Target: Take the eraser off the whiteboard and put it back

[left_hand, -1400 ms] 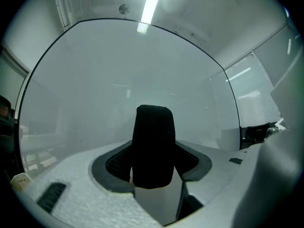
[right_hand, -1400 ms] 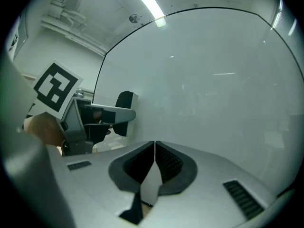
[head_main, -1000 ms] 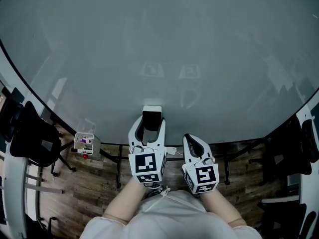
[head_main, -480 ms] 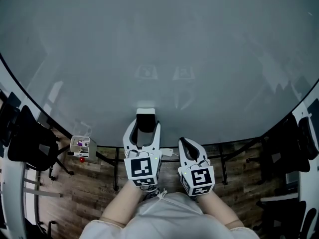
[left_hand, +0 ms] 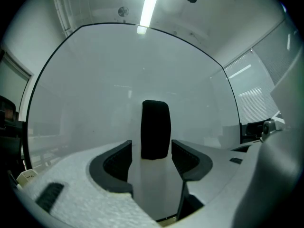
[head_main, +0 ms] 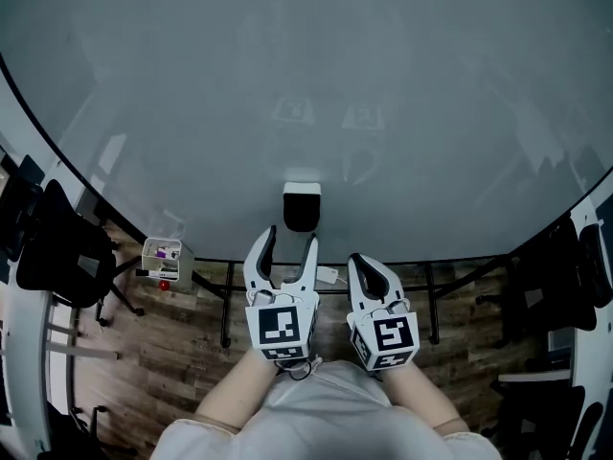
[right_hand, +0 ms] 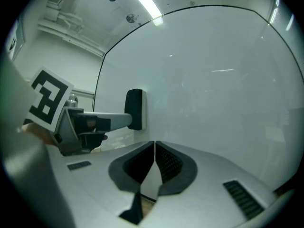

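A black eraser with a white back [head_main: 302, 206] sticks to the whiteboard [head_main: 306, 94]. My left gripper [head_main: 289, 238] is open and points at it, its fingertips just short of the eraser and not touching. In the left gripper view the eraser [left_hand: 156, 129] stands upright straight ahead of the spread jaws of the left gripper [left_hand: 152, 148], which hold nothing. My right gripper [head_main: 359, 262] hangs beside it, shut and empty. The right gripper view shows the right gripper [right_hand: 155, 144] with its pads together, the eraser [right_hand: 134, 109] on the board and a left finger [right_hand: 111, 120] close in front of the eraser.
Below the board's lower edge are the stand's dark legs [head_main: 228, 305] on a wood floor. A small white caddy [head_main: 161, 257] sits at the left. Black chairs stand at far left [head_main: 57, 257] and far right [head_main: 565, 276].
The eraser was between the left gripper's open jaws. The gripper has drawn back from the board, leaving the eraser stuck there ahead of its fingertips. The right gripper has barely moved.
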`<state>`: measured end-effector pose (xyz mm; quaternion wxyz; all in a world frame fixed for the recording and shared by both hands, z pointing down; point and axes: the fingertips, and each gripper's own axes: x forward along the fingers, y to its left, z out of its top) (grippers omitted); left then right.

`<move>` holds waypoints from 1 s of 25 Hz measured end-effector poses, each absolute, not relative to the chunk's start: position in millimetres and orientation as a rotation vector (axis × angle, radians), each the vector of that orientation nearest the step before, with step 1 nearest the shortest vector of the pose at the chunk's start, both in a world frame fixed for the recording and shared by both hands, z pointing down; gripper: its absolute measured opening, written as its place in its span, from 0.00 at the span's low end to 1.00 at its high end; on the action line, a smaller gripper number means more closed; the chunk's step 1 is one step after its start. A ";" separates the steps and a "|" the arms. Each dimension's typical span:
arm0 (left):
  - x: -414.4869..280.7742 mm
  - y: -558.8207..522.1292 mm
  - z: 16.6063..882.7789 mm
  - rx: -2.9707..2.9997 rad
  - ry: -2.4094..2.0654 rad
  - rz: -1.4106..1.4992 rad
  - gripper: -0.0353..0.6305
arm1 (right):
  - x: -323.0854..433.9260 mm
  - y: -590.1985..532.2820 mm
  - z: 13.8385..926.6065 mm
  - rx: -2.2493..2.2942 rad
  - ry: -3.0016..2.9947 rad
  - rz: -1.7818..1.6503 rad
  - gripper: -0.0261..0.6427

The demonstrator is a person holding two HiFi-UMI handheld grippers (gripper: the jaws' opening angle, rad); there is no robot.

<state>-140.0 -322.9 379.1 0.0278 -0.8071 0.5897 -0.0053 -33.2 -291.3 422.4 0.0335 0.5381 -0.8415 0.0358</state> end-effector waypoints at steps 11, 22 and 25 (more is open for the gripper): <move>-149.0 -293.1 429.1 -2.591 1.829 -0.167 0.09 | -46.9 -277.6 436.2 1.668 -2.577 0.159 0.08; -144.5 -285.9 438.2 -2.658 1.788 -0.200 0.08 | -52.7 -270.1 436.8 1.629 -2.574 0.124 0.08; -144.7 -286.8 436.0 -2.652 1.786 -0.187 0.08 | -53.6 -270.3 436.9 1.610 -2.560 0.102 0.08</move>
